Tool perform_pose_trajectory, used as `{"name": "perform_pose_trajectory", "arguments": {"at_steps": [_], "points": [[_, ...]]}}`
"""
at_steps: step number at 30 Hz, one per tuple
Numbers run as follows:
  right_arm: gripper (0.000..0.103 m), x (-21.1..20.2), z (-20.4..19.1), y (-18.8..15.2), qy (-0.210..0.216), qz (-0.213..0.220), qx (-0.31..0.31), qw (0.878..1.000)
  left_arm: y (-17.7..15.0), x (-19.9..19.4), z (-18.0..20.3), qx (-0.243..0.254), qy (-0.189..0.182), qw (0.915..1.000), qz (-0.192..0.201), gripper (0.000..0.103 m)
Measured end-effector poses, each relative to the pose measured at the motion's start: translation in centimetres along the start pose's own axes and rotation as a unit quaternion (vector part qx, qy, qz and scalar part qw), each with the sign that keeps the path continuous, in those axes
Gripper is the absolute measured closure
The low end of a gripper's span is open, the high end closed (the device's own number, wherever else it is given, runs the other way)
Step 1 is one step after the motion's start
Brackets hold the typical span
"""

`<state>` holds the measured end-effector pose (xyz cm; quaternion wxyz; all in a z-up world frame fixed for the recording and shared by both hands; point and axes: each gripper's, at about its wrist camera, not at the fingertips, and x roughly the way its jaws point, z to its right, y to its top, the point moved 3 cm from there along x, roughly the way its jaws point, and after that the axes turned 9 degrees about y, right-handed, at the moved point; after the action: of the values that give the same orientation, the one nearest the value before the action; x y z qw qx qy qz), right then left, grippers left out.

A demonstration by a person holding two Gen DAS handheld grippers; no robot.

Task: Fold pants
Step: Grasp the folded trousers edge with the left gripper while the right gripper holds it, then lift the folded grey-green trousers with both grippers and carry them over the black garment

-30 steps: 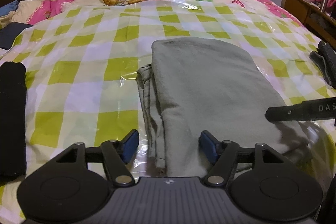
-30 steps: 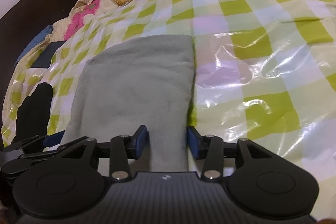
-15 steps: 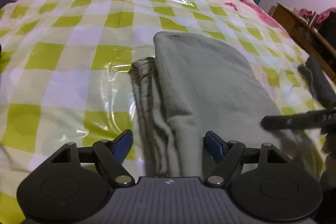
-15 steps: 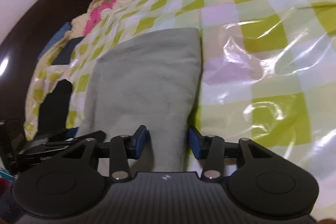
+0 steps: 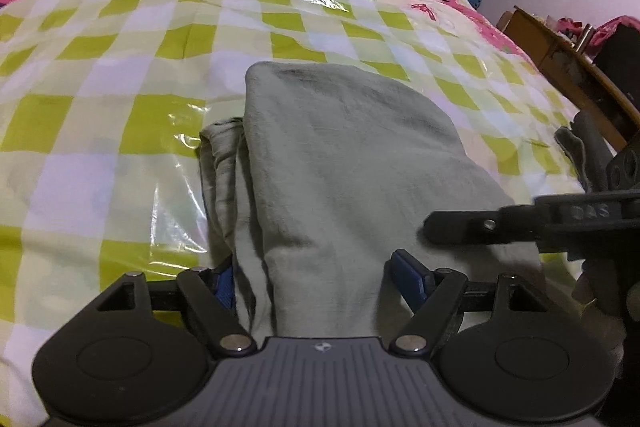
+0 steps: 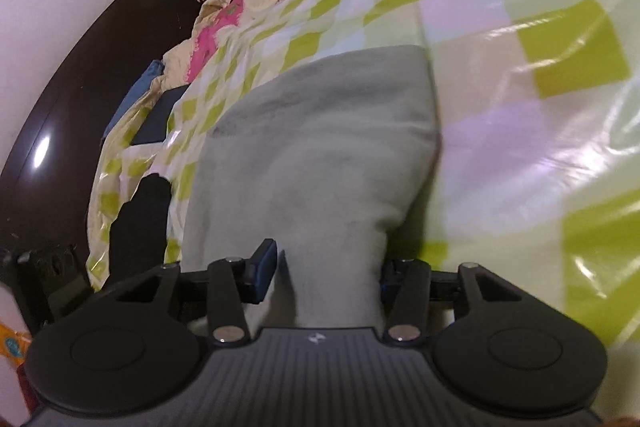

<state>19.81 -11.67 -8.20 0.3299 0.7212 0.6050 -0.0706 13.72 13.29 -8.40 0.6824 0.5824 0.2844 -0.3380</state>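
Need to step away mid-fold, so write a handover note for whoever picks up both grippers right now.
Left gripper: open, straddling the near left end of the grey pants; jaws have just been closing.
Right gripper: open but narrow, cloth between its pads at the near right end; jaws have just been closing.
Pants: on the checked sheet, already folded into a long narrow stack.
Left to do: probably pinch both near corners and fold that end over to the far end.

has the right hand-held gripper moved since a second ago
Yes. The right hand-held gripper has come forward over the grey pants' near end, judged against the checked sheet; its jaws have just been closing around the cloth.
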Motion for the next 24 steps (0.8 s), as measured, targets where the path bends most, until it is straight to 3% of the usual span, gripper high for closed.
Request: {"name": "perform_pose_trajectory", "arguments": {"at_steps": [1,3,6,9,19,24], "points": [[0.077,-0.1,-0.2,0.1,0.002,0.000,0.006,1.000,0.0,-0.4,-0.1,0.000,-0.002,1.0000,0.002,0.024],[0.082,-0.9,-0.6,0.2,0.020,0.007,0.012,1.000,0.2,-0.9,-0.4,-0.008,-0.004,1.0000,0.003,0.036],[0.084,-2.3,-1.4,0.3,0.022,0.016,0.007,1.000,0.6,-1.3,-0.6,-0.028,-0.020,0.9994,0.002,0.047],[0.085,-3.9,-1.7,0.6,0.019,0.025,-0.005,1.000,1.0,-1.6,0.5,-0.026,-0.039,0.9989,0.003,0.051],[0.084,-9.0,2.7,1.5,-0.055,0.046,0.017,0.997,1.4,0.9,6.5,0.025,-0.067,0.9973,-0.013,0.050],[0.071,-8.2,5.1,1.4,-0.032,0.039,0.054,0.997,1.1,2.3,7.1,0.040,-0.055,0.9976,-0.018,0.032]]}}
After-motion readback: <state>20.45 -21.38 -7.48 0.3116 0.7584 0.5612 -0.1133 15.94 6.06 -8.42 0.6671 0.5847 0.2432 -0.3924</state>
